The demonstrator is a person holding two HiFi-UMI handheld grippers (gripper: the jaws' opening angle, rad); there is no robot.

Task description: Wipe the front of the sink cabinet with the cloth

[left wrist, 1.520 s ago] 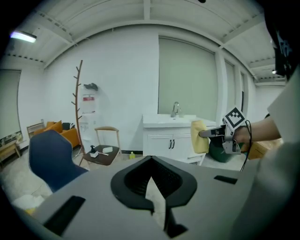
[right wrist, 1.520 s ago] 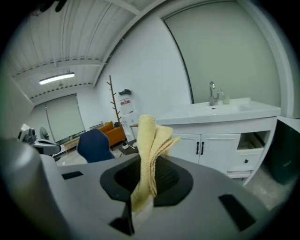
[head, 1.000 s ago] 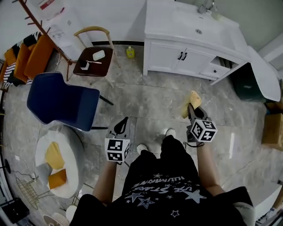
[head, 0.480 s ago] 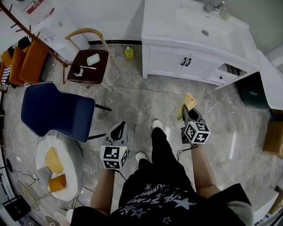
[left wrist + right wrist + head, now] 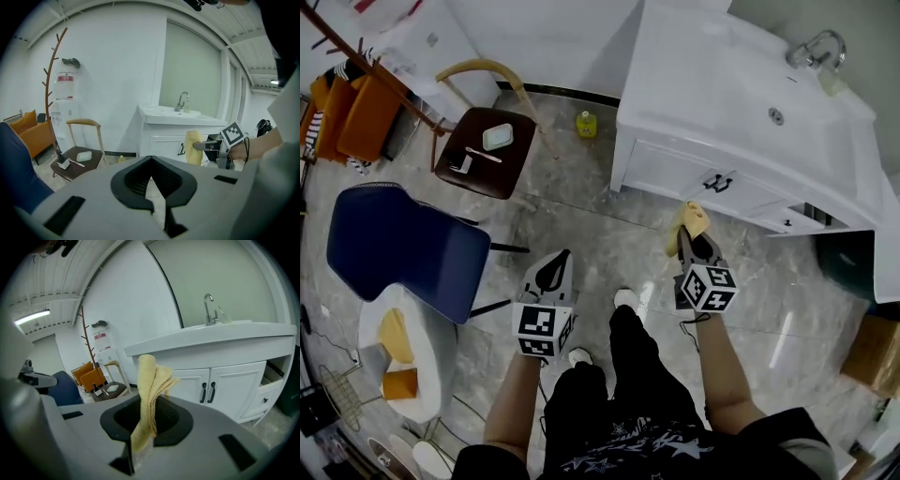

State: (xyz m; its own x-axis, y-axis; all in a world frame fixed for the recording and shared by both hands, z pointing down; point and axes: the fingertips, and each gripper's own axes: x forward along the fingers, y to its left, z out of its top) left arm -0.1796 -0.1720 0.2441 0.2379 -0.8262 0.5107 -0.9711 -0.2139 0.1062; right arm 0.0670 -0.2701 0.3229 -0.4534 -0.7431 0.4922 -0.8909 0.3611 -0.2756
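The white sink cabinet point(image 5: 673, 172) stands at the upper right of the head view, with two doors with black handles point(image 5: 719, 182) below a basin and tap point(image 5: 814, 47). My right gripper point(image 5: 691, 241) is shut on a yellow cloth point(image 5: 690, 222), which sticks up from its jaws a short way in front of the cabinet doors, not touching them. In the right gripper view the cloth point(image 5: 151, 390) rises between the jaws with the cabinet doors point(image 5: 220, 386) behind it. My left gripper point(image 5: 554, 270) is shut and holds nothing, lower and to the left over the floor.
A wooden chair point(image 5: 481, 141) with small items on it stands left of the cabinet, with a yellow bottle point(image 5: 586, 123) on the floor by the wall. A blue chair point(image 5: 401, 238) is at the left. A drawer point(image 5: 806, 218) hangs open at the cabinet's right, beside a dark bin point(image 5: 851, 265).
The person has stepped toward the cabinet. The right gripper with the cloth is now much closer to the cabinet doors. The left gripper came along, still shut.
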